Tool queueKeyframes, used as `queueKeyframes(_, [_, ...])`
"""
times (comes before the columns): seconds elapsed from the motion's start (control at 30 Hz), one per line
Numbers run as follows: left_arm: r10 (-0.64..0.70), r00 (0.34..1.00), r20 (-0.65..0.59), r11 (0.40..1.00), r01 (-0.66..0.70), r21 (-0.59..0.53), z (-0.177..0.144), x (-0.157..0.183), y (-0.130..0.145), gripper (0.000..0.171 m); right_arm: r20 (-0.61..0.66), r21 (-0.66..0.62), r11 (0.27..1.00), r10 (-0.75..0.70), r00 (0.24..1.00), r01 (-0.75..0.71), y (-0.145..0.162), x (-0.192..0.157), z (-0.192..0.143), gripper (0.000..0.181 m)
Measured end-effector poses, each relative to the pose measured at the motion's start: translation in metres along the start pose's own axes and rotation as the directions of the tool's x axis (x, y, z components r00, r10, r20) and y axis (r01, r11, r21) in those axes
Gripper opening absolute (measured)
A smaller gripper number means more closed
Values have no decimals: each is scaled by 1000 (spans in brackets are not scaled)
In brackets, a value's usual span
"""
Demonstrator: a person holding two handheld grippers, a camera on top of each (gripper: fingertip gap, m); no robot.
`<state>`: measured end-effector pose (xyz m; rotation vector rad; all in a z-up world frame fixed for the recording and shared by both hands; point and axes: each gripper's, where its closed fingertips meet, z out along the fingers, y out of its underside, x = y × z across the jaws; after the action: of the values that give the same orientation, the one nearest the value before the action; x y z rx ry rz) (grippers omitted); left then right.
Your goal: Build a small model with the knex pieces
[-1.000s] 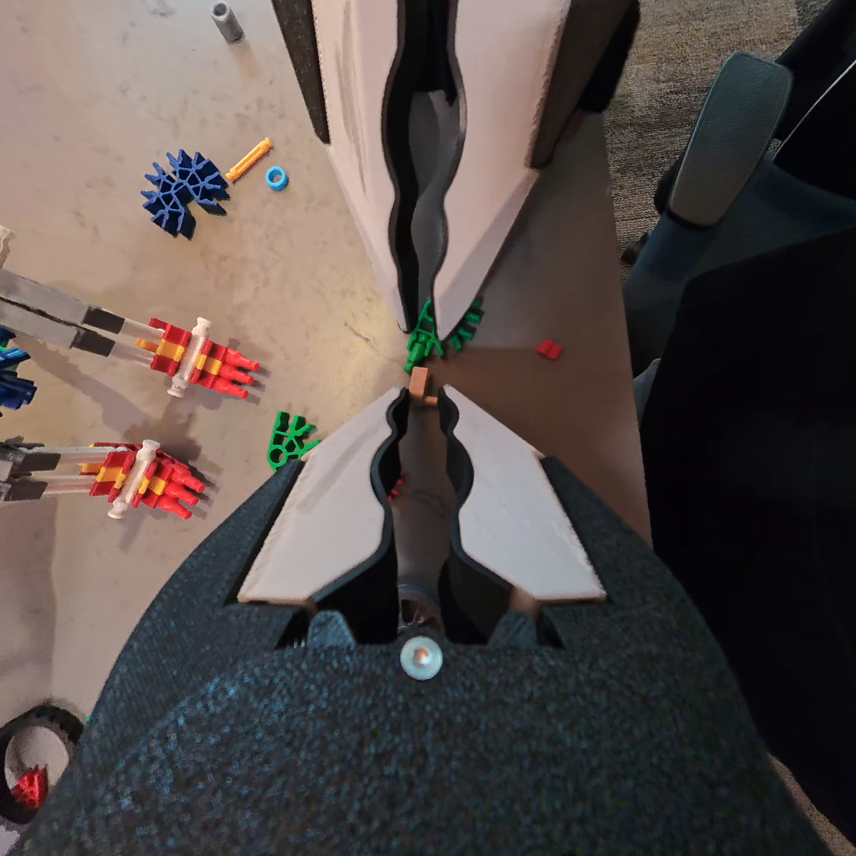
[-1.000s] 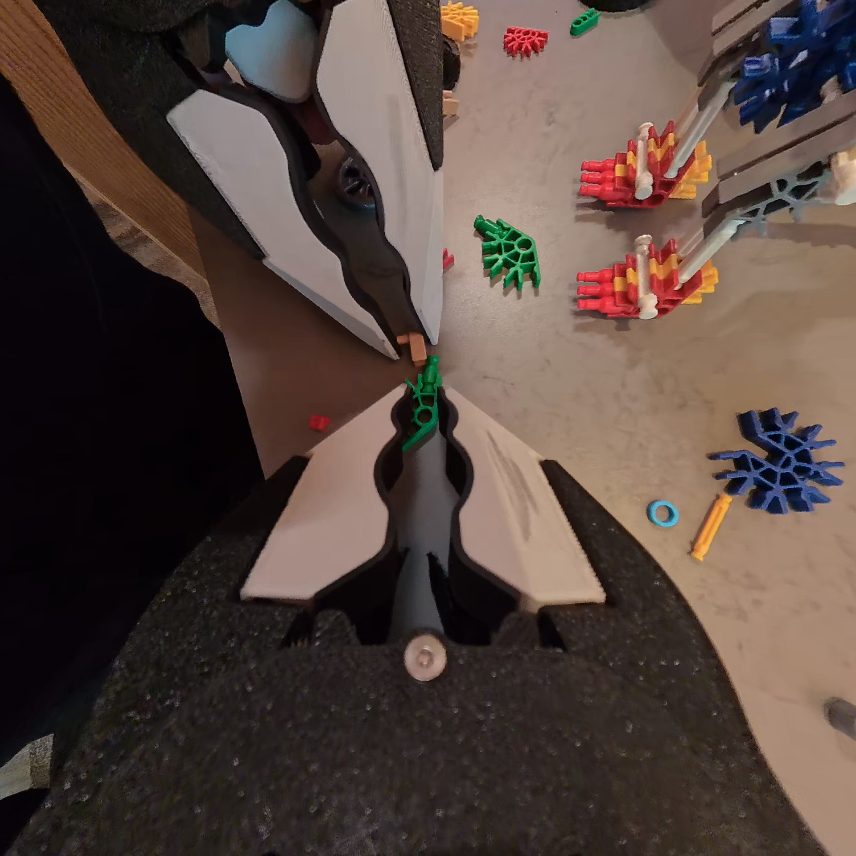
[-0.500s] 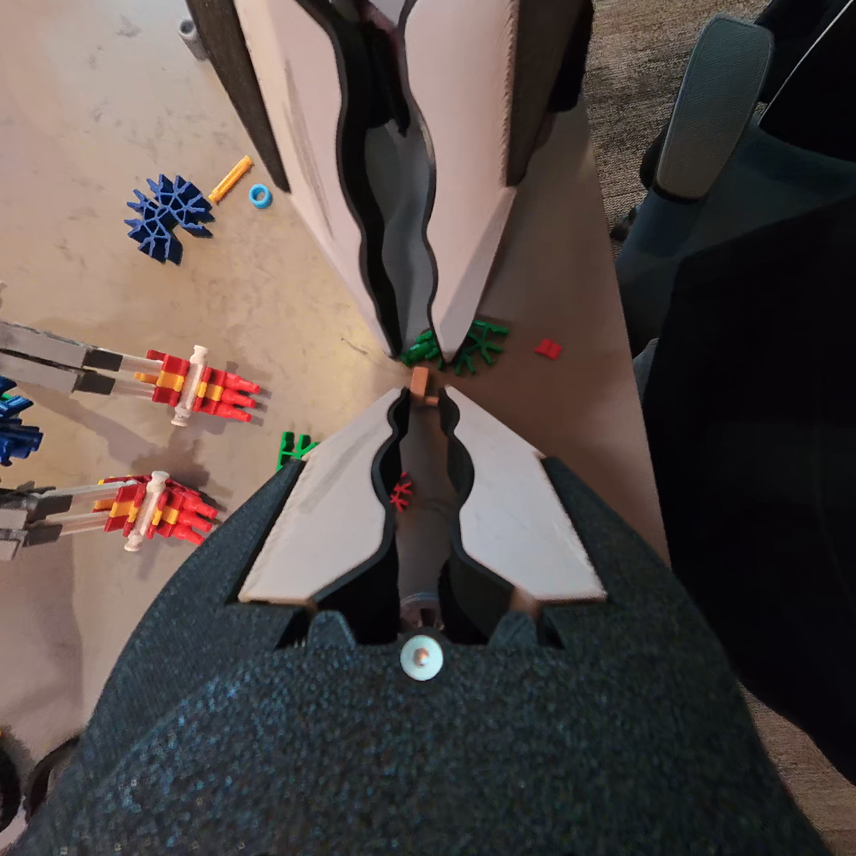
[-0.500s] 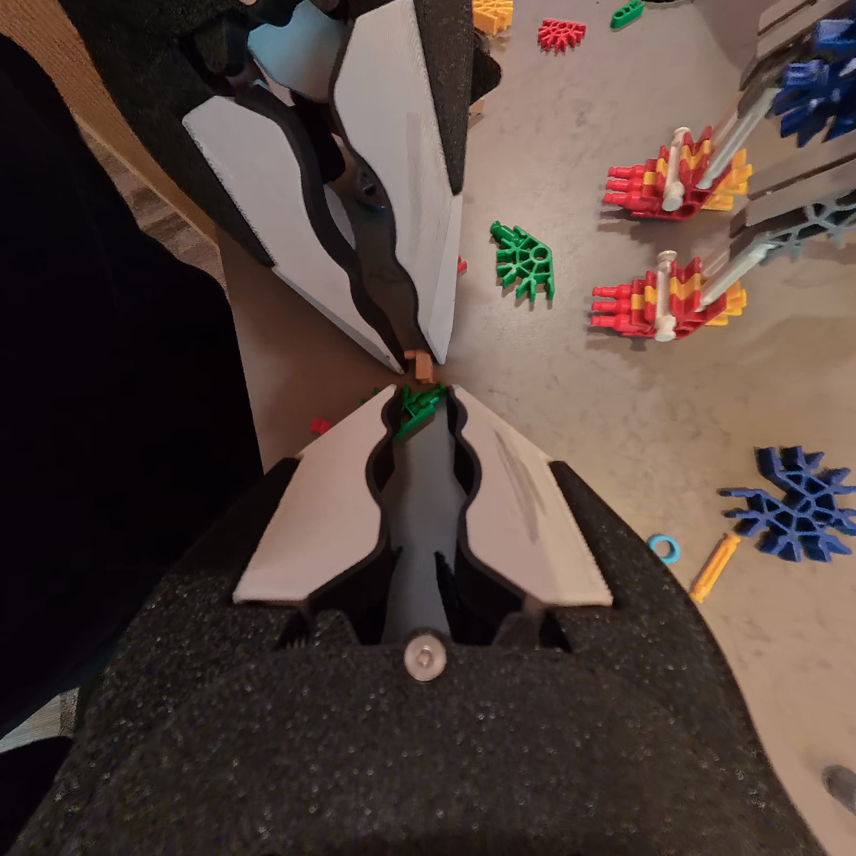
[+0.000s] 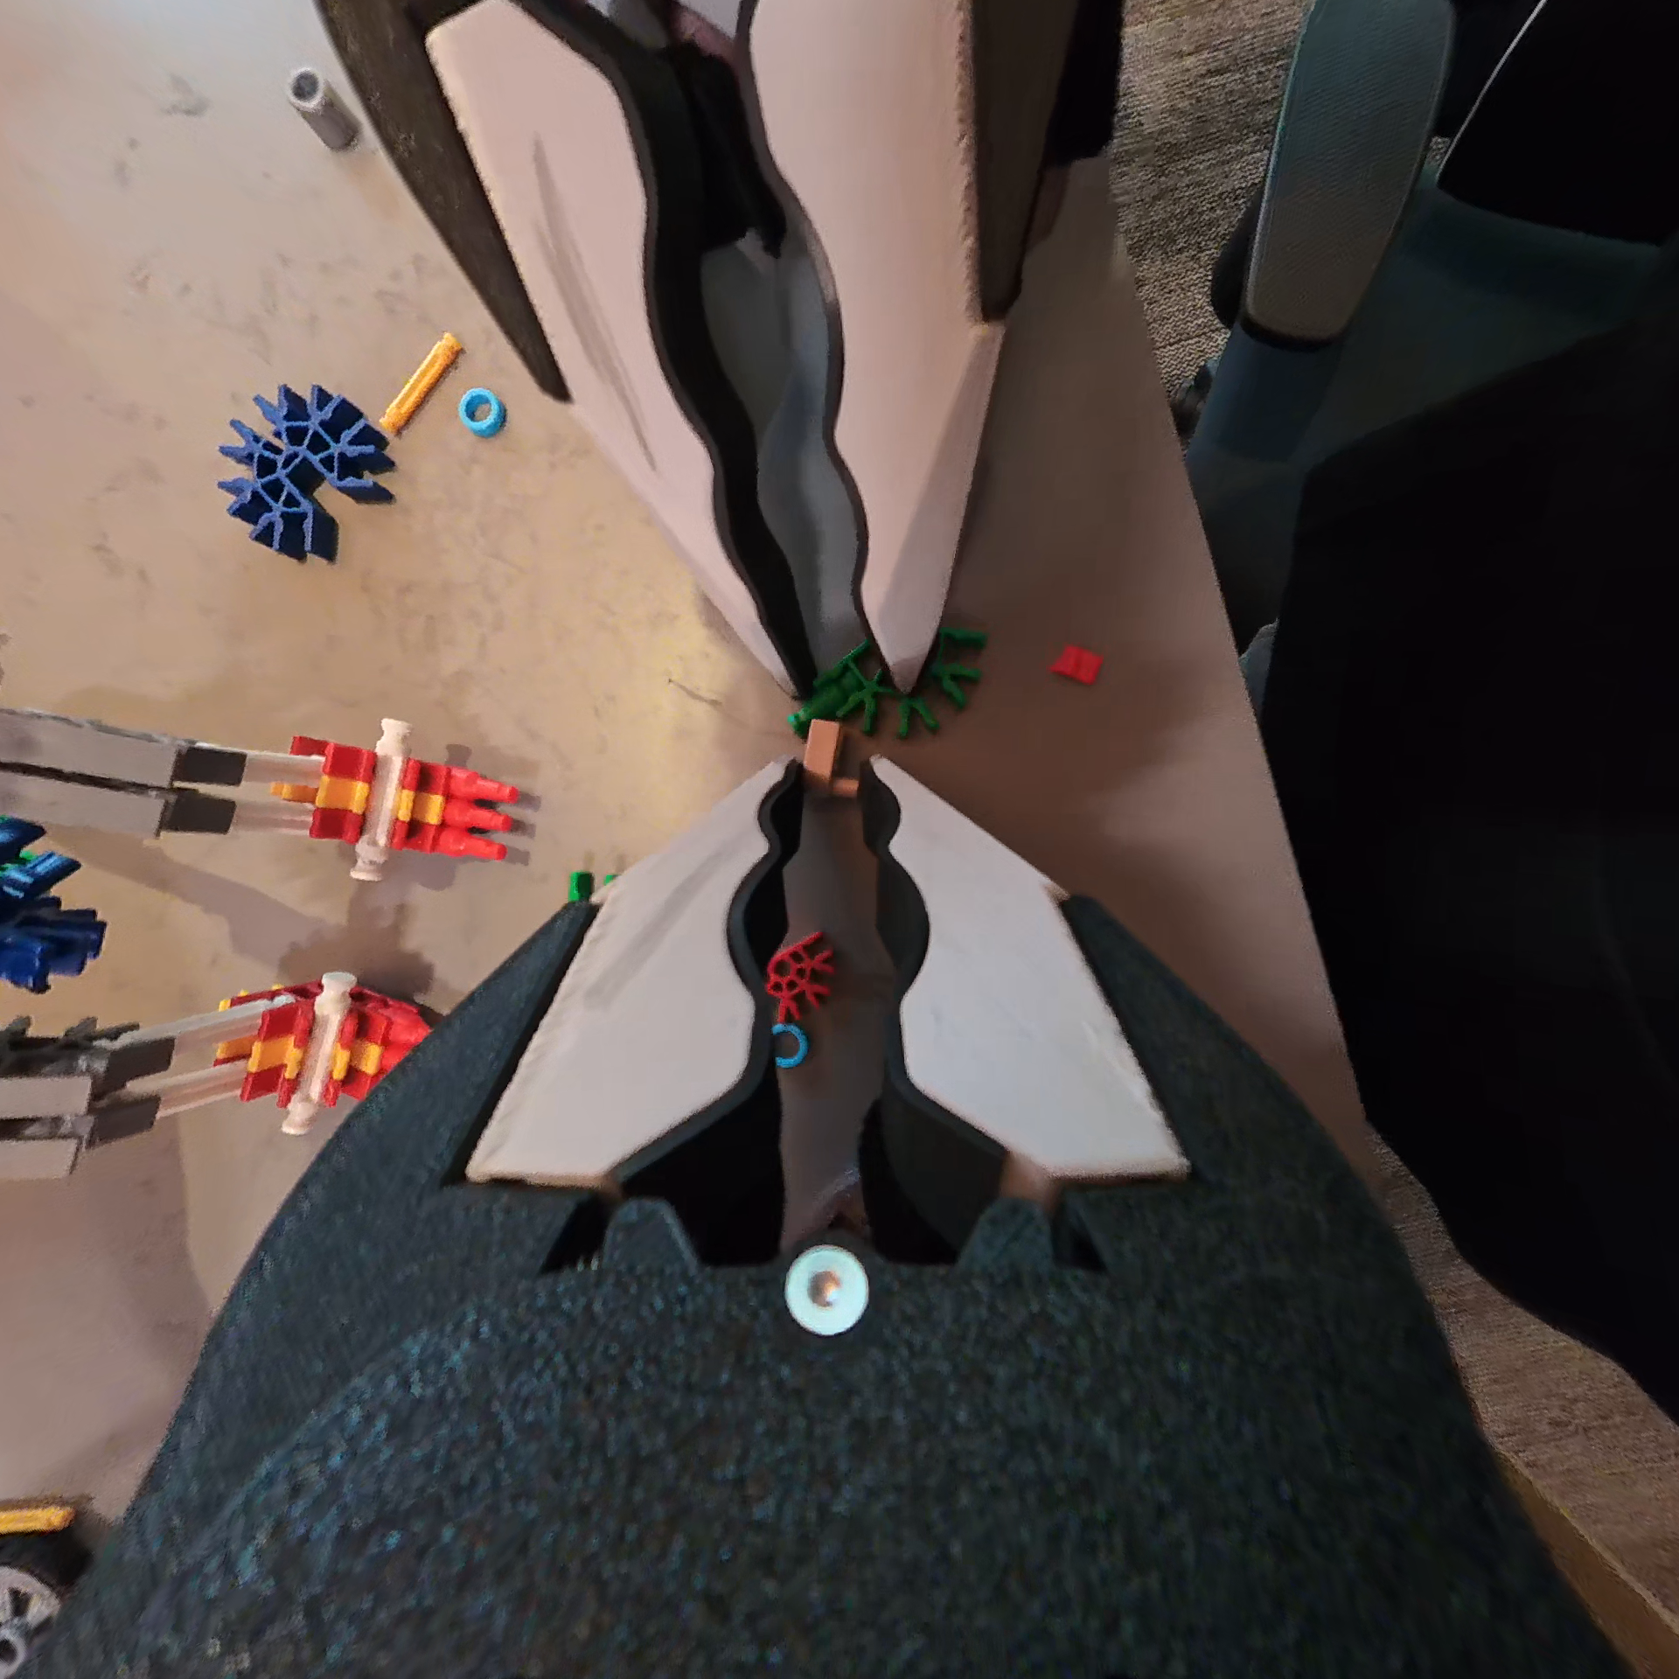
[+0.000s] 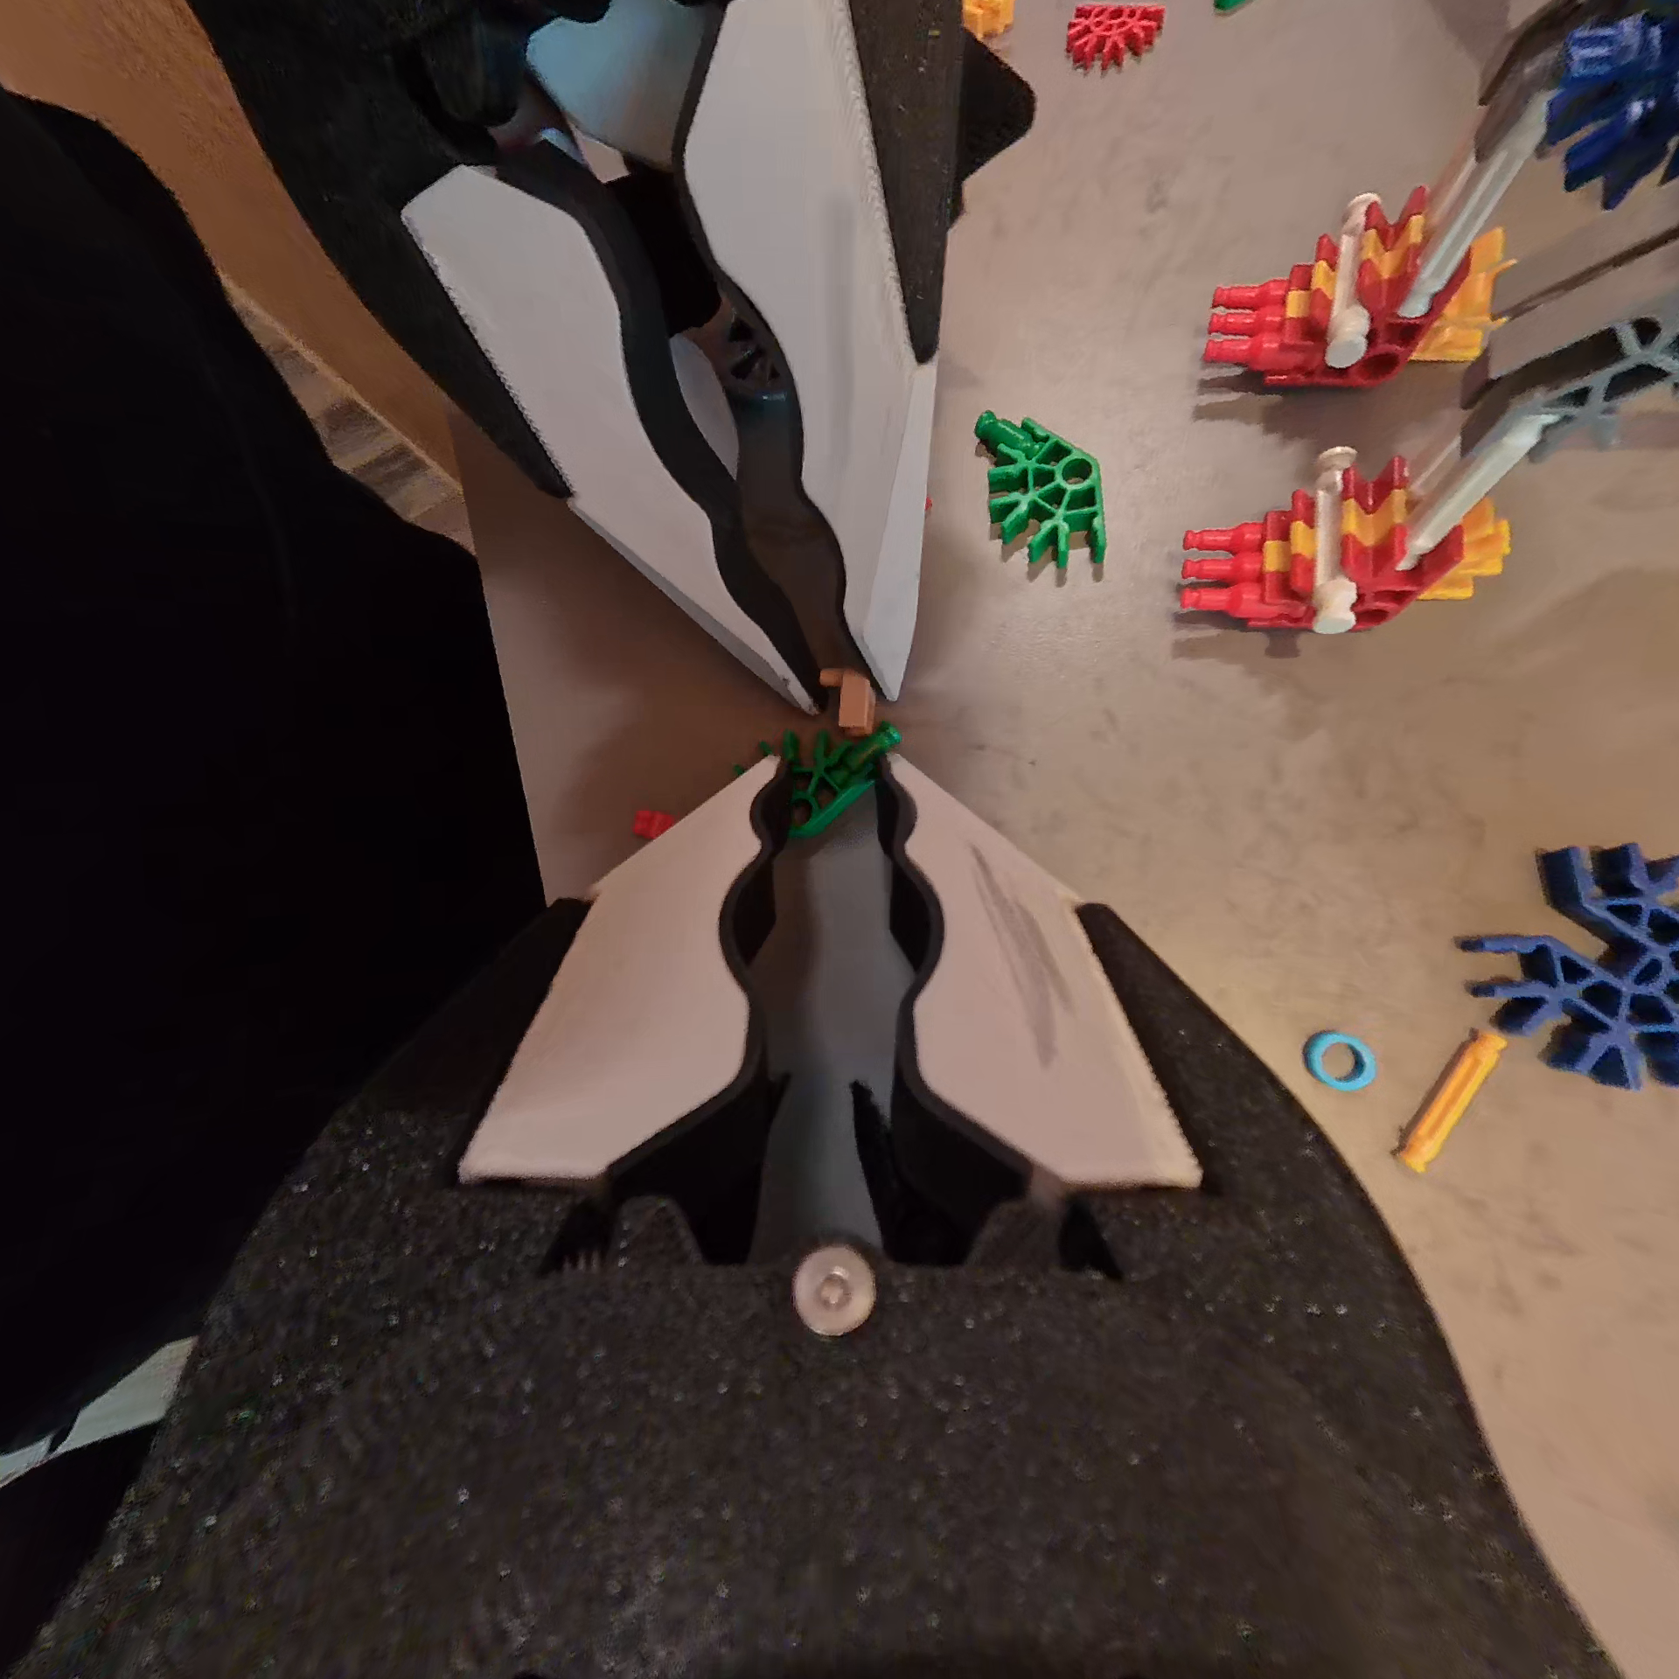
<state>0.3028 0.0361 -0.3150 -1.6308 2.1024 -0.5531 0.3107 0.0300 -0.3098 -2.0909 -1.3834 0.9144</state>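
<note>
A small tan plastic clip (image 5: 825,759) sat pinched at the very tips of the left gripper (image 5: 829,774), whose jaws were closed down on it. Facing it tip to tip, the right gripper (image 6: 831,770) was clamped on a green fan-shaped plastic connector (image 6: 825,783), with the connector's prongs sticking out past the fingertips. The clip's free end met the green prongs, or stood just beside them. The views did not settle whether the two pieces were actually touching or joined. Both pieces were held just above the near edge of the pale stone-look tabletop (image 5: 227,636).

On the table below the left gripper lay a small red fan connector (image 5: 799,977) and a light blue ring (image 5: 789,1045). A tiny red block (image 5: 1077,663) lay near the table edge. A second, loose green connector (image 6: 1045,495) lay flat just beside the left gripper's finger.

Farther out, two stacks of red and yellow connectors (image 6: 1345,291), each crossed by a short white rod, capped the ends of a grey-strutted built model (image 5: 82,781). Well apart from these lay a dark blue snowflake connector (image 6: 1608,981), another light blue ring (image 6: 1338,1058) and a short orange rod (image 6: 1449,1099). A grey tube (image 5: 322,107) lay at the table's far side, and a dark office chair (image 5: 1345,182) stood beyond the edge.
</note>
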Motion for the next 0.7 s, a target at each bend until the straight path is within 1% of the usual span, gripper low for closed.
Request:
queueKeyframes(0.13, [34, 999, -27, 999, -34, -4, 0, -1, 1, 10, 53, -12, 1000, -18, 998, 19, -1, -1, 1, 16])
queueKeyframes(0.17, [46, 998, -35, 999, -46, -6, 0, -1, 1, 10, 64, -13, 1000, -26, 998, 27, -1, -2, 1, 14])
queueKeyframes(0.43, [114, 992, -61, 993, -115, -19, -1, -3, 2, 10, 84, -21, 999, -30, 996, 32, -3, -1, 3, 14])
queueKeyframes(0.57, [145, 987, -71, 989, -146, -18, 0, -3, 1, 7, 95, -27, 999, -34, 995, 37, -3, -2, 4, 14])
queueKeyframes(0.7, [139, 987, -86, 990, -141, -18, 0, -2, 1, 6, 99, -27, 999, -32, 995, 35, -3, -2, 4, 14])
